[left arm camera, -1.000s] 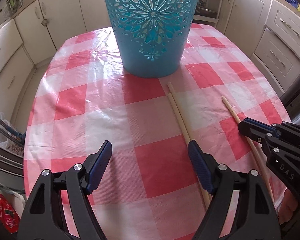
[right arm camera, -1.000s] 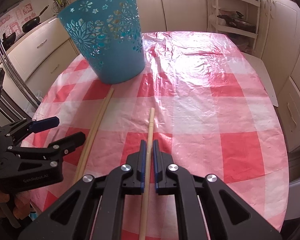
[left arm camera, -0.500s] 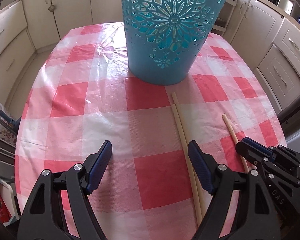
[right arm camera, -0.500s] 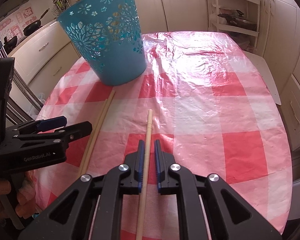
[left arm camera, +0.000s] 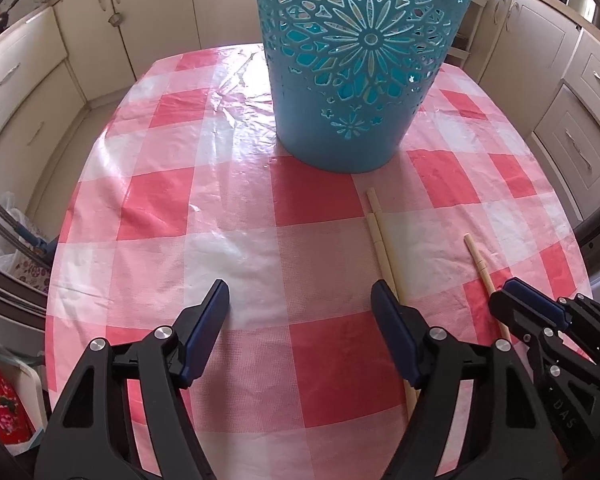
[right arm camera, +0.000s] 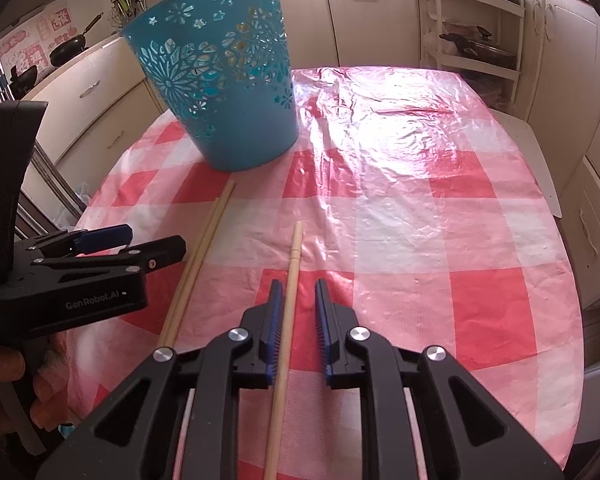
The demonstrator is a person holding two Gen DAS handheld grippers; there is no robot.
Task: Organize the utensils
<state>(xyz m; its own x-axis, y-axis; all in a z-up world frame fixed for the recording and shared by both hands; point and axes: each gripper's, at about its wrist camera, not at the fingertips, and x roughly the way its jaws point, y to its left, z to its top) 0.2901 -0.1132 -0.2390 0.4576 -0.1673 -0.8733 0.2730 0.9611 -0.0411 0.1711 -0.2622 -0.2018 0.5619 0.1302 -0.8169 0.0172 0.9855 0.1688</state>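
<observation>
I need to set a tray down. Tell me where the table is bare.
Free: the far right half of the checked tablecloth, right of the blue basket; also the cloth left of the paired chopsticks. Crowded: the near strip with the pair, the single chopstick and both grippers.

A home kitchen: cream cabinets (right arm camera: 112,120) with drawers ring the bench (right arm camera: 420,220), which wears a red-checked plastic cloth. Behind the bench's left side, black pans (right arm camera: 70,44) sit on the counter; behind its right, a shelf rack (right arm camera: 476,40) holds cookware.
</observation>
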